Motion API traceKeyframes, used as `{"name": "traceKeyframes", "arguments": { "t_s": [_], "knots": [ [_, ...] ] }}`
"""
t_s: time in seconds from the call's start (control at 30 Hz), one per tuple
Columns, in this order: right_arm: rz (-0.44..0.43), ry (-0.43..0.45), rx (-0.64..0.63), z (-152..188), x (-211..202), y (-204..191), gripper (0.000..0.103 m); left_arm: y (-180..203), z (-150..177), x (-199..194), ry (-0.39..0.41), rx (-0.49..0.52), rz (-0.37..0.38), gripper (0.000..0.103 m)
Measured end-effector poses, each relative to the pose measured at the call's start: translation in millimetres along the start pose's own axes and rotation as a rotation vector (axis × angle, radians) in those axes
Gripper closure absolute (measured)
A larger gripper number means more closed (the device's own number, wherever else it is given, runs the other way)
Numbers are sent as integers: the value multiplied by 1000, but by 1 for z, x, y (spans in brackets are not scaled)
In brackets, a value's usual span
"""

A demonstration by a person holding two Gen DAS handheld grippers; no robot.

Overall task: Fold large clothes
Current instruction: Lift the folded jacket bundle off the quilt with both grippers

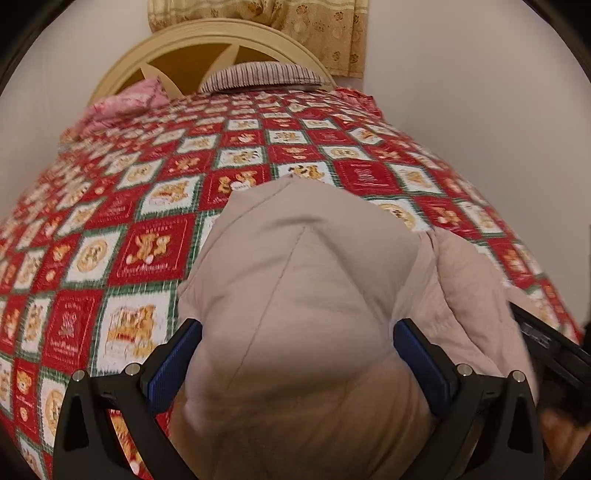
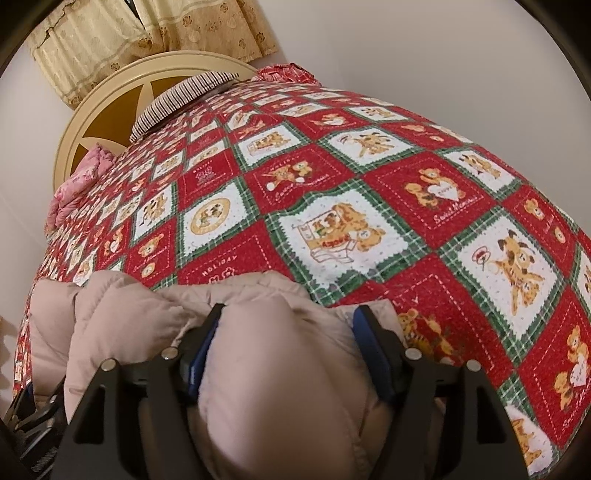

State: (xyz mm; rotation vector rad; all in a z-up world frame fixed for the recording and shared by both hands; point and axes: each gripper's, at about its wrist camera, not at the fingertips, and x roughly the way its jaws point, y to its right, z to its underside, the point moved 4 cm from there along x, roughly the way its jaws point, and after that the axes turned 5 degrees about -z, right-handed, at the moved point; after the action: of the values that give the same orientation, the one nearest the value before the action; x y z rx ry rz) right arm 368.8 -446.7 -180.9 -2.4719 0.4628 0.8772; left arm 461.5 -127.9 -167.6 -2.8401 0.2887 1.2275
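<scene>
Your left gripper (image 1: 297,354) has a thick fold of the beige puffer jacket (image 1: 306,288) bulging between its wide-set jaws, the blue pads (image 1: 173,362) pressing into its sides. Your right gripper (image 2: 286,347) holds another bulge of the same jacket (image 2: 258,369) the same way, jaws about two-thirds apart with the padding filling the gap.

The jacket lies bunched at the near edge of the bed, on one red, white and green teddy-bear quilt (image 2: 369,206) that covers the whole mattress. At the far end you can see one striped pillow (image 1: 262,75), one pink bundle of cloth (image 1: 122,107) to its left, one round cream headboard (image 1: 207,44) and one beige patterned curtain (image 1: 317,26). White walls (image 1: 480,92) close in on both sides.
</scene>
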Motion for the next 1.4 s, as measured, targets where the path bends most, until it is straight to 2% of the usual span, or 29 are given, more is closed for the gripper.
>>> {"name": "traceKeyframes", "arguments": {
  "t_s": [0.13, 0.23, 0.3, 0.33, 0.4, 0.47, 0.57, 0.67, 0.77, 0.83, 0.9, 0.97, 1.03, 1.13, 1.23, 1.33, 1.4],
  "knots": [
    [-45, -25, 21, -1, 0, 3, 28, -26, 24, -51, 41, -75, 148, 1],
    [-151, -83, 55, -4, -10, 8, 24, -41, 55, -72, 16, -70, 282, 1],
    [-251, -113, 65, -5, -33, 15, 16, -46, 76, -75, -6, -76, 363, 1],
    [-276, -116, 49, -5, -43, 16, 6, -46, 82, -75, -12, -80, 394, 1],
    [-303, -103, -43, 1, -71, 22, 0, -44, 91, -71, -8, -100, 461, 1],
    [-289, -124, -115, 12, -82, 30, 0, -41, 90, -67, 4, -105, 483, 1],
    [-293, -190, -143, 31, -80, 42, 4, -37, 86, -60, 6, -94, 511, 1],
    [-398, -215, -135, 45, -72, 43, 11, -38, 86, -53, 0, -80, 543, 1],
    [-487, -226, -92, 47, -58, 44, 14, -40, 86, -45, -26, -119, 578, 1],
    [-559, -229, -97, 53, -55, 37, 21, -39, 85, -50, -19, -110, 578, 1],
    [-610, -252, -78, 58, -55, 32, 34, -35, 85, -59, 2, -77, 567, 3],
    [-682, -261, -32, 59, -60, 33, 51, -35, 85, -72, 27, -53, 554, 20],
    [-721, -236, -27, 61, -72, 30, 59, -39, 87, -90, 48, -30, 530, 25],
    [-757, -228, -31, 70, -82, 15, 63, -55, 91, -123, 90, -2, 489, 25],
    [-809, -228, -71, 78, -91, -24, 66, -88, 94, -157, 143, -9, 451, 25],
    [-891, -245, -117, 88, -96, -82, 67, -132, 100, -184, 189, -39, 388, 25],
    [-946, -269, -154, 97, -95, -133, 67, -166, 107, -203, 220, -58, 317, 25]
  ]
}}
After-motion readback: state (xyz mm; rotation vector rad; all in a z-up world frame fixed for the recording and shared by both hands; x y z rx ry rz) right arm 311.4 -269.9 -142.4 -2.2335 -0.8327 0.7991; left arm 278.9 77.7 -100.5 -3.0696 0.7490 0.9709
